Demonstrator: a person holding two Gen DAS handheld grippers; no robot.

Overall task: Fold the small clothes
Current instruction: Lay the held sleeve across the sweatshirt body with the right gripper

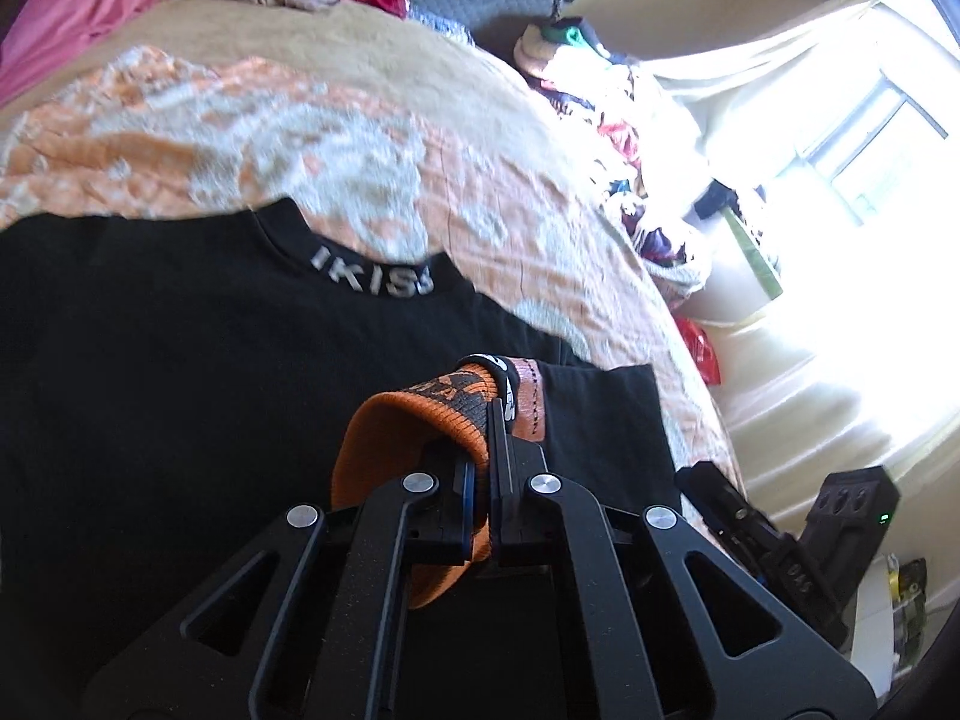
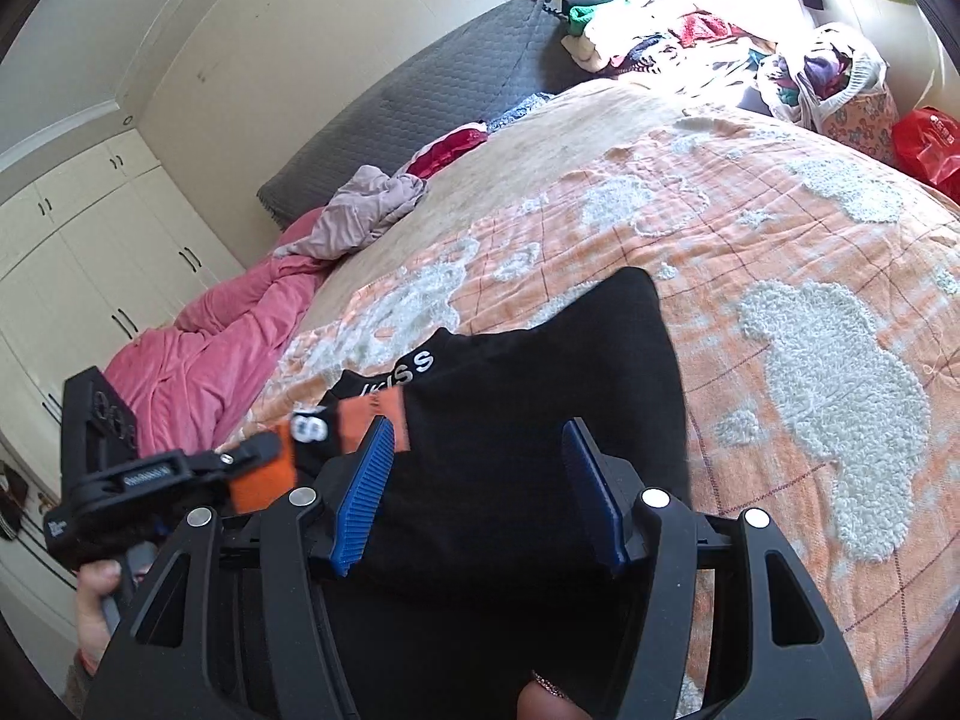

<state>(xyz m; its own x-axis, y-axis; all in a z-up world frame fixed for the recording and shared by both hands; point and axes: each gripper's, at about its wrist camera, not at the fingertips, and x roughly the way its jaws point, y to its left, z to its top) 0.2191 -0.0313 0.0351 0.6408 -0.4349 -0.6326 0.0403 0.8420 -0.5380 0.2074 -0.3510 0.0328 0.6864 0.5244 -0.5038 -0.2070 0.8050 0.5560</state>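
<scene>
A black T-shirt [image 1: 180, 372] with white lettering on its collar lies flat on the orange and white bedspread [image 1: 480, 180]. My left gripper [image 1: 489, 426] is shut on an orange knit sock [image 1: 384, 438] with a black pattern, and holds it just above the shirt's right side. In the right wrist view the left gripper [image 2: 255, 450] is at the left with the sock [image 2: 264, 480] in it, and a hand holds its grip. My right gripper [image 2: 477, 429] stands open over the black T-shirt [image 2: 528, 396], with nothing pressed between its blue pads [image 2: 366, 480].
A pink quilt [image 2: 204, 354] and a crumpled beige garment [image 2: 366, 210] lie at the far left of the bed. A grey padded headboard [image 2: 432, 96] stands behind. A heap of mixed clothes [image 2: 690, 36] and a red bag [image 2: 927, 144] sit at the far right. White wardrobe doors [image 2: 90, 276] line the left wall.
</scene>
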